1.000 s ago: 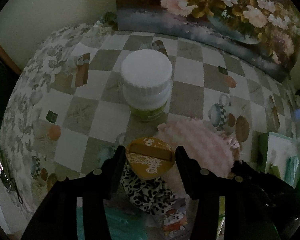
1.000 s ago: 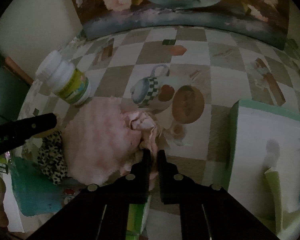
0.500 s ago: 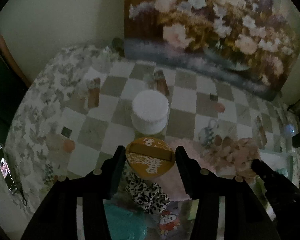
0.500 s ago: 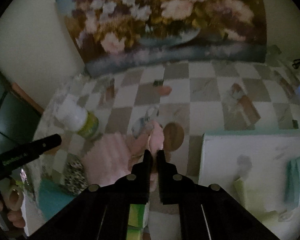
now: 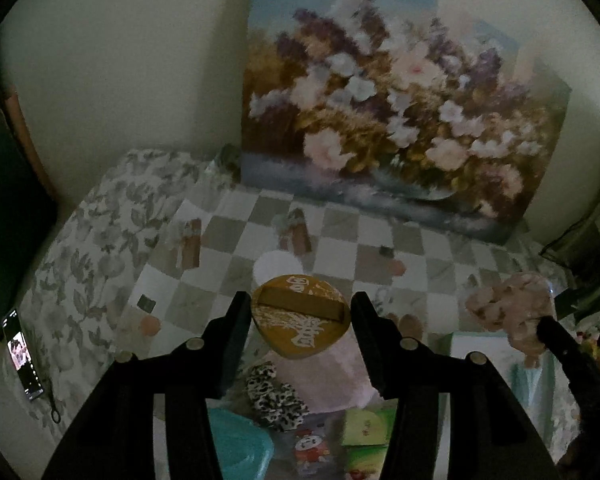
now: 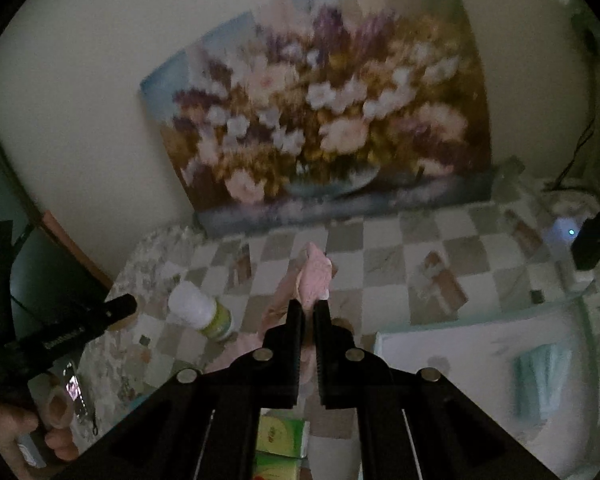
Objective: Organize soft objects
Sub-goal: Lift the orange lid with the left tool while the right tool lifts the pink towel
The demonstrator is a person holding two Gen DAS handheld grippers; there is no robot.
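My left gripper (image 5: 300, 300) is shut on an orange oval pad (image 5: 300, 326) with white lettering and holds it above the checked tablecloth (image 5: 236, 276). Raised over the table, my right gripper (image 6: 308, 306) is shut on a bunched end of a pink fluffy cloth (image 6: 314, 276). The rest of that cloth trails down to the left. The left wrist view shows the pink bunch (image 5: 512, 308) at the right and more pink fluff (image 5: 328, 380) lying below the pad. A leopard-print scrunchie (image 5: 274, 398) lies beside it.
A white-lidded jar (image 6: 198, 310) stands on the table. At the right sits a white tray (image 6: 460, 360) with a teal cloth (image 6: 540, 380) in it. Green packets (image 6: 282, 436) and a teal item (image 5: 236, 444) lie near the front. A flower painting (image 5: 380, 120) leans on the wall.
Both grippers have risen and tilted up, so the painting now fills the views. The right one has lifted the pink cloth off the table; the left still holds the orange pad.
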